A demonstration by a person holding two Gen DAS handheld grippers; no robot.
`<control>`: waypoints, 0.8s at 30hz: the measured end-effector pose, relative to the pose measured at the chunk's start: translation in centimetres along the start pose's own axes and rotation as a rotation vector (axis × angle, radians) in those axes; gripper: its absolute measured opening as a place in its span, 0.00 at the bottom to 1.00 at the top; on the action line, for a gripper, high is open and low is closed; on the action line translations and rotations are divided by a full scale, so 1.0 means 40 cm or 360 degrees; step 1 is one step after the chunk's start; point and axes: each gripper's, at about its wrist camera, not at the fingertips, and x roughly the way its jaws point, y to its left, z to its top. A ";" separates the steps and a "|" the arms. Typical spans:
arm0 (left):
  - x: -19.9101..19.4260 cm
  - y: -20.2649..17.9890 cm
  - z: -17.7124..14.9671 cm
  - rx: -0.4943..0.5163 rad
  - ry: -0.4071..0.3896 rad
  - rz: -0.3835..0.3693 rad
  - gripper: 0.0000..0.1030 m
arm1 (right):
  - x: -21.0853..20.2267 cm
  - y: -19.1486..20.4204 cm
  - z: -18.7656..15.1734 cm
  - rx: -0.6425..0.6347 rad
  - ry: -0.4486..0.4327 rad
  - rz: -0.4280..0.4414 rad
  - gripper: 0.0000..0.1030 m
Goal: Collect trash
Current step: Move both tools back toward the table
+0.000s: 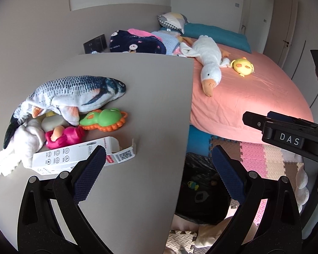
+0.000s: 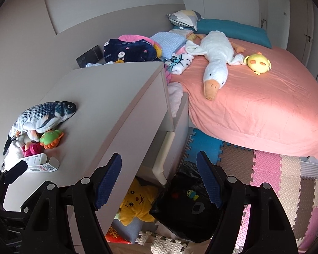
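The white carton (image 1: 74, 157) lies on the bench (image 1: 137, 105) near its front edge, one end flap open, just beside the pink toy (image 1: 63, 138) and the plush fish (image 1: 74, 93). The left gripper (image 1: 159, 158) is wide open and holds nothing; its left finger overlaps the carton's open end, contact not determinable. The right gripper (image 2: 159, 169) is also wide open and empty, positioned beyond the bench's right edge, above the black trash bag (image 2: 186, 207) on the floor, well apart from the carton.
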 end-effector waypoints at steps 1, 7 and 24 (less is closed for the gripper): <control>-0.004 0.014 -0.003 -0.0009 0.0000 0.0011 0.94 | 0.002 0.016 -0.002 -0.0019 0.0002 0.0015 0.72; -0.030 0.102 -0.030 -0.0056 -0.0001 0.0082 0.94 | 0.015 0.107 -0.013 -0.0153 0.0004 0.0097 0.72; -0.087 0.319 -0.110 -0.0208 0.0029 0.0208 0.94 | 0.029 0.387 -0.073 -0.0654 0.0018 0.0356 0.72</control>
